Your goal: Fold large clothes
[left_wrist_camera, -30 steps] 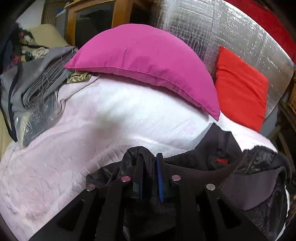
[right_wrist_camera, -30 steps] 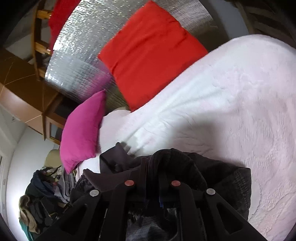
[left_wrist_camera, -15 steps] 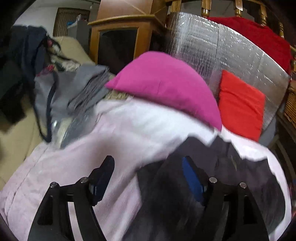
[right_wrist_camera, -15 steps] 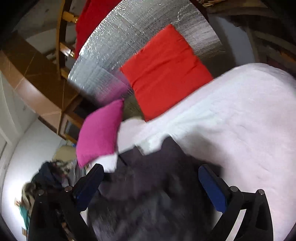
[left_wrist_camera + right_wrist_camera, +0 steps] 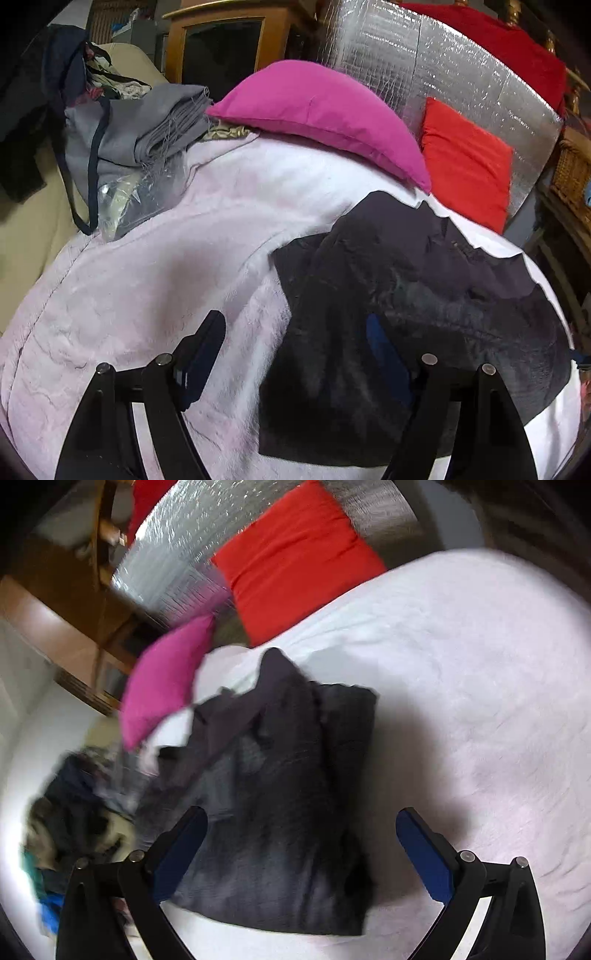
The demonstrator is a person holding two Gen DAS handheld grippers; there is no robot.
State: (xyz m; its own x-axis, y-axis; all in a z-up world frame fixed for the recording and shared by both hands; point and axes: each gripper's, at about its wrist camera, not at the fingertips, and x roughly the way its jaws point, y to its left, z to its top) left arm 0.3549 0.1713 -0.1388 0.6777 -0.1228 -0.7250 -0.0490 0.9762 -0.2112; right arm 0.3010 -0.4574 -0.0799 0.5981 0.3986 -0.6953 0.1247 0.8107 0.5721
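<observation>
The dark garment is lying folded in a compact bundle on the bed, toward its pillow end, just short of the pink pillow. My left gripper is opening over its near edge, gripping nothing. My right gripper is standing wide apart above it, empty, letting the fold settle.

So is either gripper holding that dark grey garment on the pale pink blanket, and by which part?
Neither. The left gripper, jaws opening, and the wide-open right gripper hold nothing; the dark grey garment lies loose on the pale pink blanket.
</observation>
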